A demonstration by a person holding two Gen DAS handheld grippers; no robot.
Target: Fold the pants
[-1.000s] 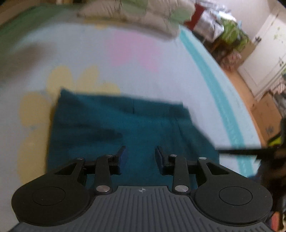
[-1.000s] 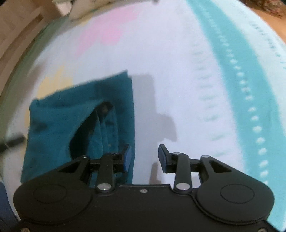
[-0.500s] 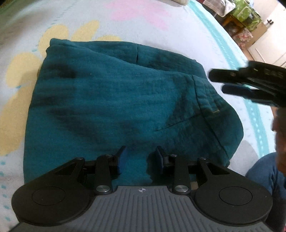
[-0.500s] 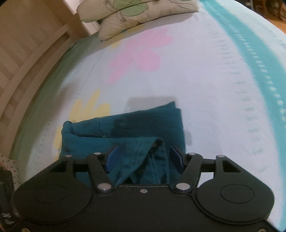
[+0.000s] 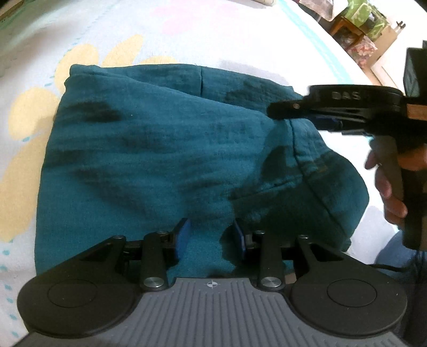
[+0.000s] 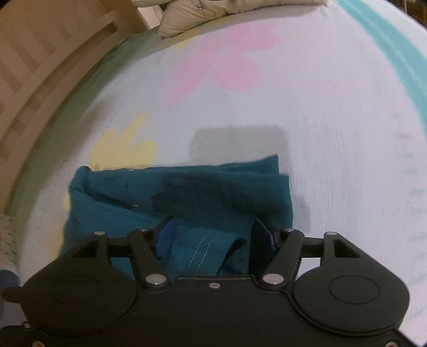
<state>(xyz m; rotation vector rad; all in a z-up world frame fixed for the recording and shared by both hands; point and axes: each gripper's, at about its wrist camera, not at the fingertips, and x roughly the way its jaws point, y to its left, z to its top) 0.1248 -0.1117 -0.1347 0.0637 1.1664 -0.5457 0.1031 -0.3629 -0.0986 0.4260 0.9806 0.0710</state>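
The teal pants point(image 5: 165, 160) lie folded into a rough rectangle on the bed. My left gripper point(image 5: 210, 235) is open, its blue pads straddling the near edge of the fabric without pinching it. My right gripper point(image 6: 216, 235) is open wide over the right part of the pants point(image 6: 186, 192), with a seamed fold between its pads. In the left wrist view the right gripper point(image 5: 288, 110) reaches in from the right over the waistband end, held by a hand point(image 5: 387, 181).
The bed sheet point(image 6: 320, 133) is pale with yellow and pink flowers and a teal stripe. A pillow point(image 6: 213, 16) lies at the far end, by a wooden headboard point(image 6: 34, 66). Cluttered furniture point(image 5: 360, 29) stands beyond the bed.
Both grippers came down close onto the pants. The right gripper moved from beside the pants to over them and opened wider. The left gripper stayed open at the near edge.
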